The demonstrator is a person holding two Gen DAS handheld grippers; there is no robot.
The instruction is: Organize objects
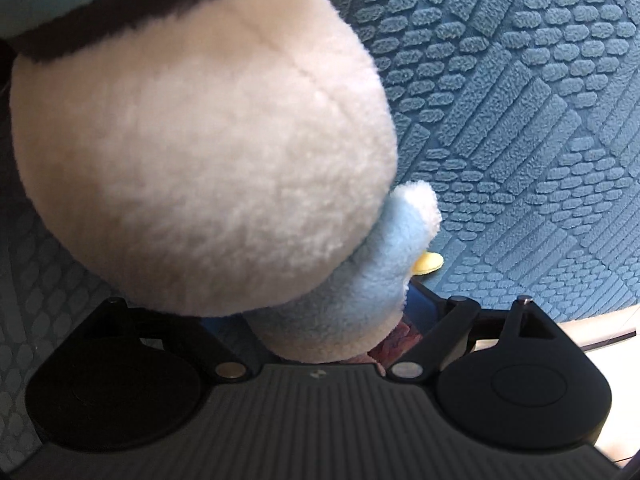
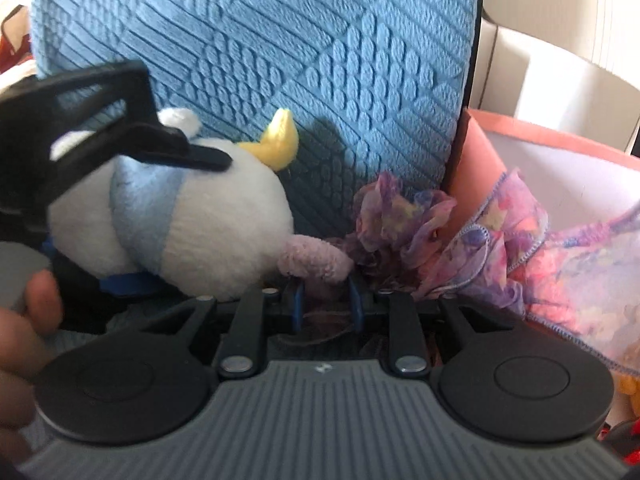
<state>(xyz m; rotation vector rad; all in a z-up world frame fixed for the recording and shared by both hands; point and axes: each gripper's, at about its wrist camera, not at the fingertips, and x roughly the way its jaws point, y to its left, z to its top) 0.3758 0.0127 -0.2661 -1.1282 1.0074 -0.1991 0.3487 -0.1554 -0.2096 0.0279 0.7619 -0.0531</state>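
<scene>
Against blue textured cushion (image 2: 280,40): left gripper (image 2: 132,216) spread wide around plush toy (image 2: 180,216), tilted down; right gripper (image 2: 326,294) narrow, pinching pink plush limb (image 2: 316,260).

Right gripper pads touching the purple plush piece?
Touching. In the right wrist view the purple plush piece sits pinched between the two blue pads of the right gripper, with no gap visible on either side.

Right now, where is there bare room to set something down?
Free: blue cushion right of the plush, up past its yellow beak. Crowded: the floral fabric fills the pink bin and spills at the cushion's right edge.
</scene>
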